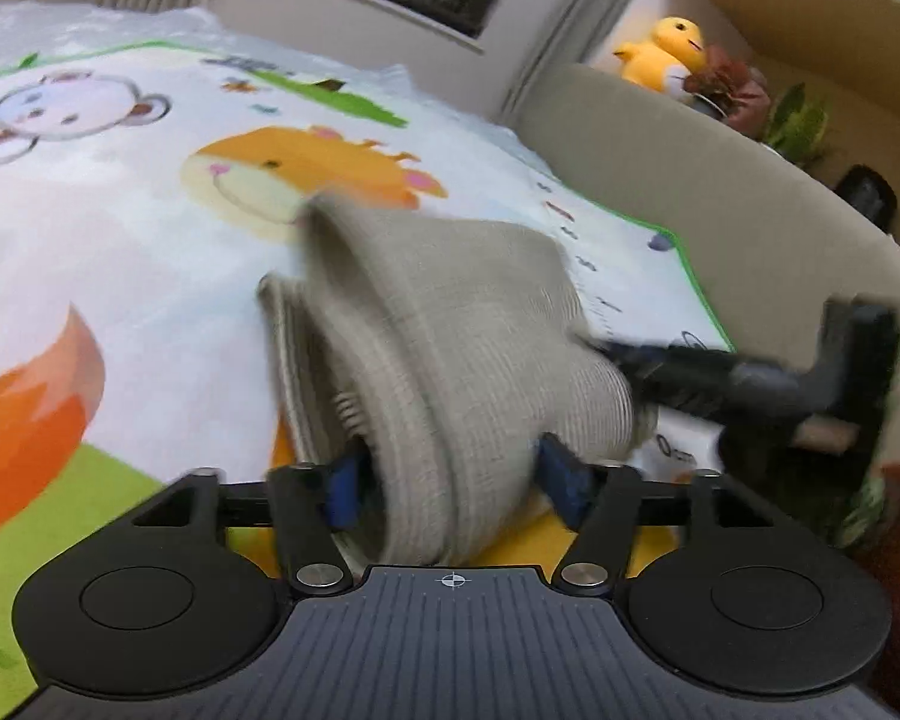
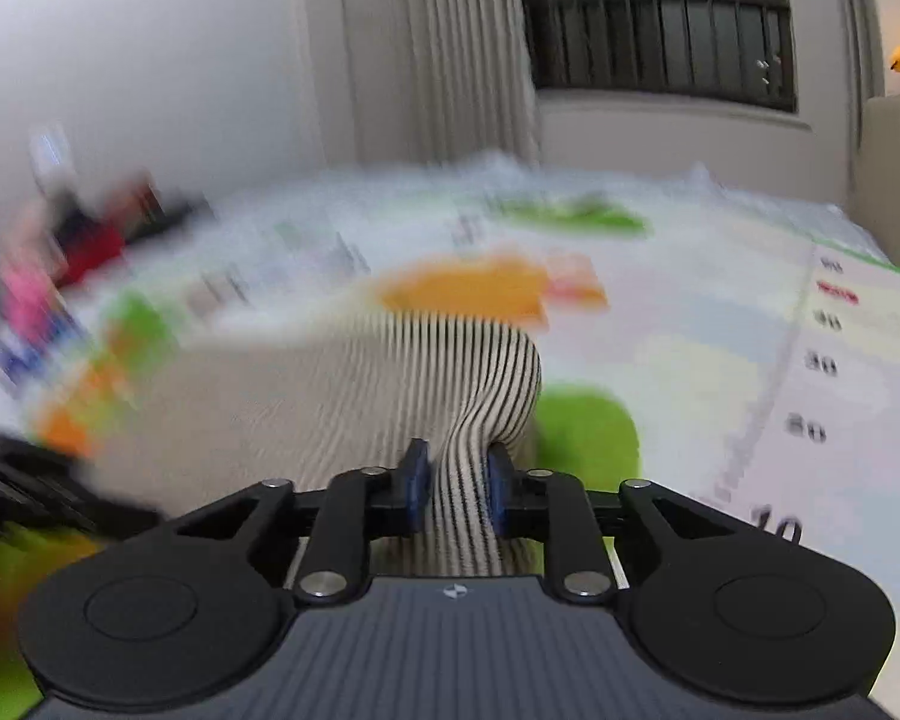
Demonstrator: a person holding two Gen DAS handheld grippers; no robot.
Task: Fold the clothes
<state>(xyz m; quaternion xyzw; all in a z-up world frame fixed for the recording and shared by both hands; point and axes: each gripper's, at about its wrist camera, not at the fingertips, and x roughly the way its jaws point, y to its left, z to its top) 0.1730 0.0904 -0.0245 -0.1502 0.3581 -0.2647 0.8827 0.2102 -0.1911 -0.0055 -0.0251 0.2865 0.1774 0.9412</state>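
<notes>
A beige garment with thin dark stripes (image 1: 444,330) is held bunched above a cartoon animal play mat (image 1: 120,210). My left gripper (image 1: 456,483) is shut on a thick fold of it, cloth spilling over the blue pads. My right gripper (image 2: 457,489) is shut on a narrow pinch of the same striped garment (image 2: 330,384), which stretches away to the left. The right gripper also shows in the left wrist view (image 1: 606,351), gripping the garment's far right edge. The right wrist view is motion-blurred.
A beige padded headboard or sofa back (image 1: 720,180) runs along the mat's right side, with a yellow plush toy (image 1: 666,51) and plants (image 1: 798,120) behind it. A window (image 2: 660,18) and curtains (image 2: 450,48) stand at the far end. Blurred colourful items (image 2: 60,264) lie at the left.
</notes>
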